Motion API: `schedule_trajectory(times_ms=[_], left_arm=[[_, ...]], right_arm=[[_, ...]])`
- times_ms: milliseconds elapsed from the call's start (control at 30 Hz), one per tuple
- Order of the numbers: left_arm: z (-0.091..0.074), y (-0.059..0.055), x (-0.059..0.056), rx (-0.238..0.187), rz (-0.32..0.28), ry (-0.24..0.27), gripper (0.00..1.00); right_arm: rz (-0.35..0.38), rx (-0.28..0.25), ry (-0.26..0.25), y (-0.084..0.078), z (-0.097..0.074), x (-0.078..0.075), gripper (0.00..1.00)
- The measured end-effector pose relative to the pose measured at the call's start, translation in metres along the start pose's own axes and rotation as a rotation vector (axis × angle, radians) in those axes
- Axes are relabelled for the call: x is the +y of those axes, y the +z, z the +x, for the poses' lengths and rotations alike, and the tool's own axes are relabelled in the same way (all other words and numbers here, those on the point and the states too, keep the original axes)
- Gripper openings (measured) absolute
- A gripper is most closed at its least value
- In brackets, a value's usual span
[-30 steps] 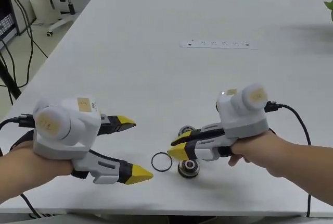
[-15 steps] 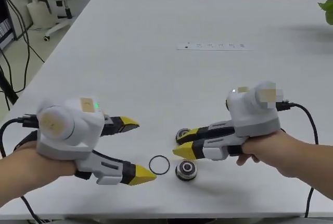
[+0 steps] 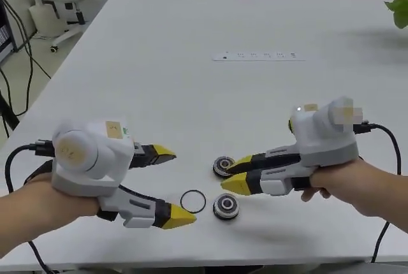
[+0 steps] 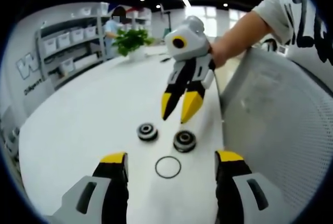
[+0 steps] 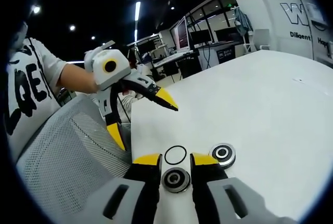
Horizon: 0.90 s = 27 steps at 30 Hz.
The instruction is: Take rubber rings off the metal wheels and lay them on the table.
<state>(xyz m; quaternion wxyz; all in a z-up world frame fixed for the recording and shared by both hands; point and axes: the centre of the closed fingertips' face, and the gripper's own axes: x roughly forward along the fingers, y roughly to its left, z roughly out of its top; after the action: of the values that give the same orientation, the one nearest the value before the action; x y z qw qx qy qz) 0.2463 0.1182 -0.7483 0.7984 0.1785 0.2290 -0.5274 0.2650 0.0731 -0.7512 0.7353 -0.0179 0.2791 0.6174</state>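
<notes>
Metal wheel [image 5: 175, 178] lay flat on the table [image 5: 270, 104] between the right gripper's [image 5: 176, 160] slightly parted fingertips, nearest that hand; the left gripper [image 4: 171, 157], spread wide and empty, faced the loose ring [image 4: 168, 167].

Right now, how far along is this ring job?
Done: one rubber ring lies loose on the table. In hand: nothing is gripped. The right gripper hovers open at the near wheel, and the left gripper is wide open facing the ring. Left: the near wheel and the far wheel both show dark rims, so I cannot tell which carries a ring to pull.
</notes>
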Motion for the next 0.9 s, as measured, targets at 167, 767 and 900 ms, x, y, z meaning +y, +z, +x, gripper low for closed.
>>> schedule_trajectory(times_ms=[167,767,900], left_arm=[[0.003,0.0,-0.002,0.004,0.004,-0.01,0.69],[0.022,0.006,-0.008,0.023,0.023,-0.058,0.65],[0.025,0.007,-0.007,0.023,0.015,-0.062,0.64]], right_arm=[[-0.005,0.006,-0.004,-0.004,-0.005,-0.001,0.21],[-0.061,0.064,-0.002,-0.025,-0.013,0.001,0.27],[-0.081,0.081,0.005,-0.031,-0.012,0.0,0.28]])
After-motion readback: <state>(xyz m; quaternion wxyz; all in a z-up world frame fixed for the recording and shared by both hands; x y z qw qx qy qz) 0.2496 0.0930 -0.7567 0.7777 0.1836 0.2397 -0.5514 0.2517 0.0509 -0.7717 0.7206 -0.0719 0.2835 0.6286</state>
